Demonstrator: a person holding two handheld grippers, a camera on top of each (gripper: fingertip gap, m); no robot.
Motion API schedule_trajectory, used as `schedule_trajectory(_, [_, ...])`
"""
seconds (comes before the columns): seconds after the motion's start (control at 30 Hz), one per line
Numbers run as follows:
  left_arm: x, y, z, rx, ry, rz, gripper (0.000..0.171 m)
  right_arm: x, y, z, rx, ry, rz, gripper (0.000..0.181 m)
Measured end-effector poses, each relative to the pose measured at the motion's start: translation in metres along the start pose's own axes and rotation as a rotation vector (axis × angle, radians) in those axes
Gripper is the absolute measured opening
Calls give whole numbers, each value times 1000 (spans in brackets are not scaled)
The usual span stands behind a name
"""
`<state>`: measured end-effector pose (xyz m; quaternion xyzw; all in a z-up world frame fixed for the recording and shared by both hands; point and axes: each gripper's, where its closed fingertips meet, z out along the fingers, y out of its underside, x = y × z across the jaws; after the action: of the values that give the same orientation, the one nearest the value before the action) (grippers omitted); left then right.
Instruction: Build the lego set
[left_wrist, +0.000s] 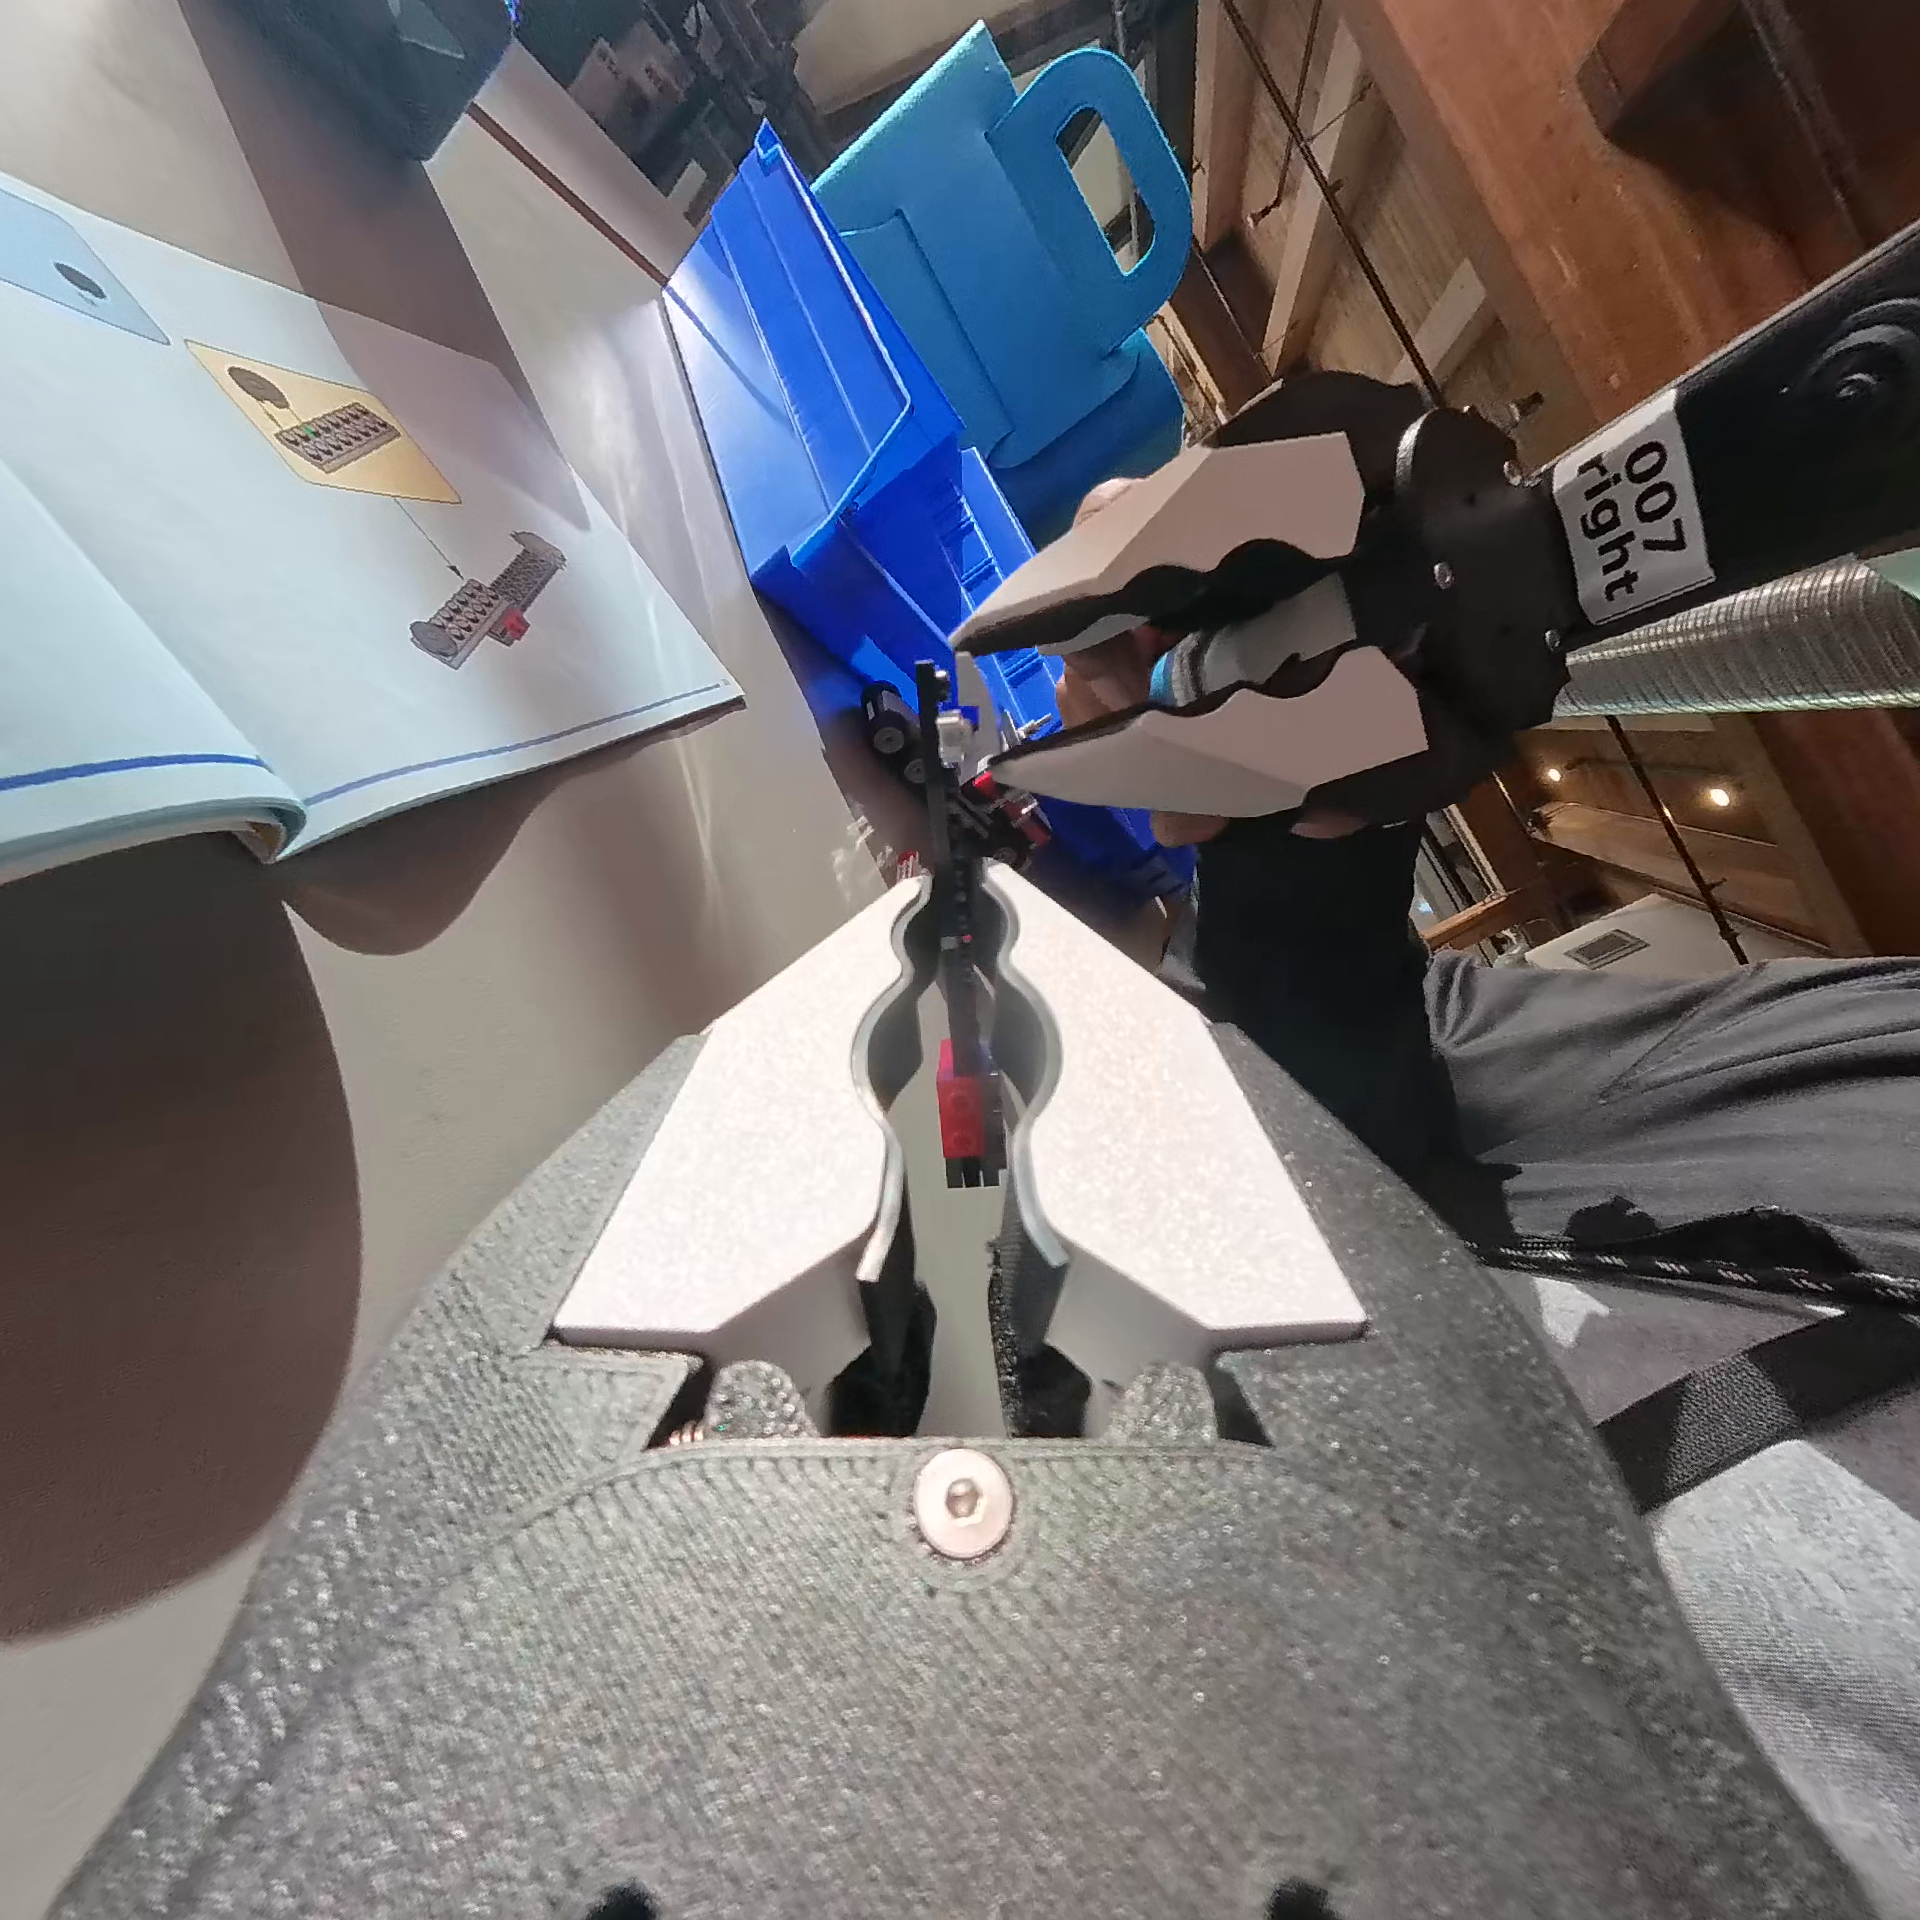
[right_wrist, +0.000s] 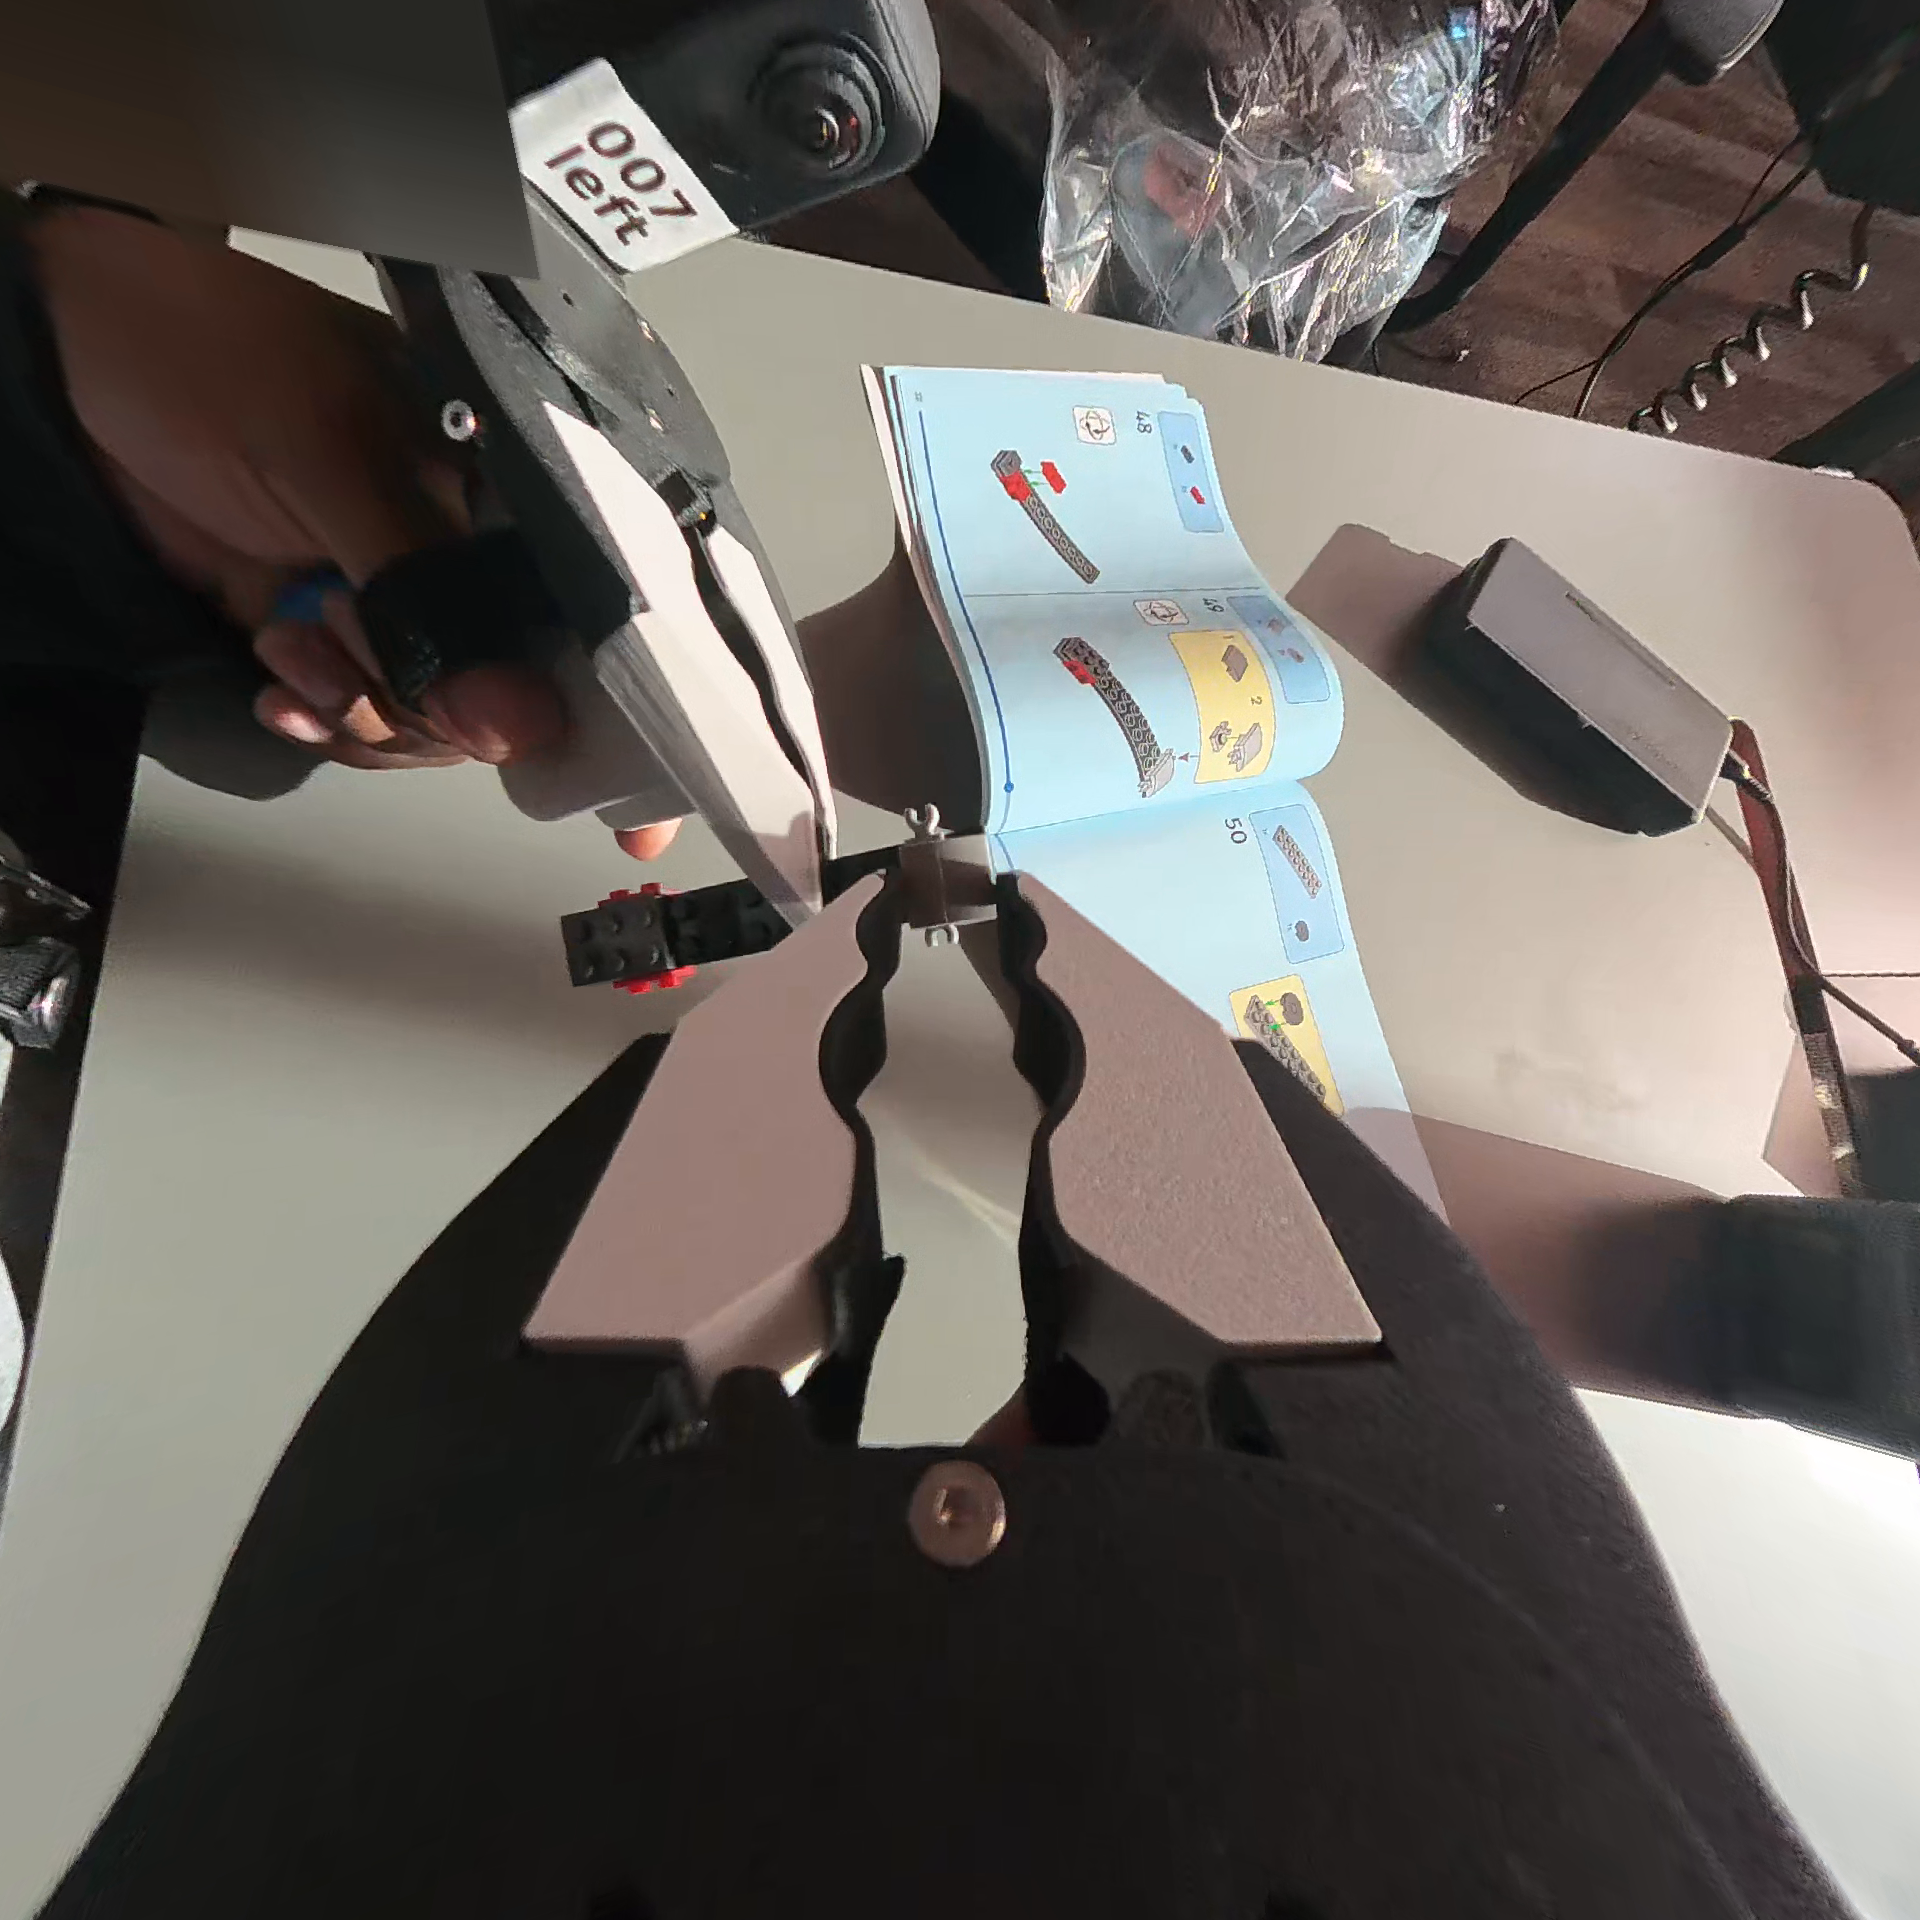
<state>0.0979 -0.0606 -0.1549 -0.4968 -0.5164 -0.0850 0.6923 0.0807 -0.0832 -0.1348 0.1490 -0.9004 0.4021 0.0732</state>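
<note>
Left fingers (left_wrist: 951, 894) clamped on black lego strip (left_wrist: 961, 925); right fingers (right_wrist: 940, 894) pinching grey clip piece (right_wrist: 940, 883); labelled grippers.

The left gripper (left_wrist: 956, 883) has a coarse, grainy black printed-plastic body, matt and ridged in layers, with pale, finely speckled fingers (left_wrist: 769, 1101) and a shiny metal screw (left_wrist: 961, 1501). The black and red lego assembly (left_wrist: 961, 1060) it clamps is smooth, glossy plastic. The small grey lego piece (right_wrist: 935, 883) in the right gripper (right_wrist: 940, 894) looks smooth and duller. The instruction booklet (right_wrist: 1122, 665) is satin paper with a slight sheen. The desk (right_wrist: 1455, 935) is smooth, matt and pale. The blue bins (left_wrist: 831, 416) are glossy plastic. A clear plastic bag (right_wrist: 1247, 156) is crinkled and shiny.
</note>
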Motion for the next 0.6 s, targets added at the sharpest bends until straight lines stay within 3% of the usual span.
schedule_trajectory(0.6, [1, 1, 1, -7, 3, 7, 5, -3, 1, 3, -4, -17, -9, 23])
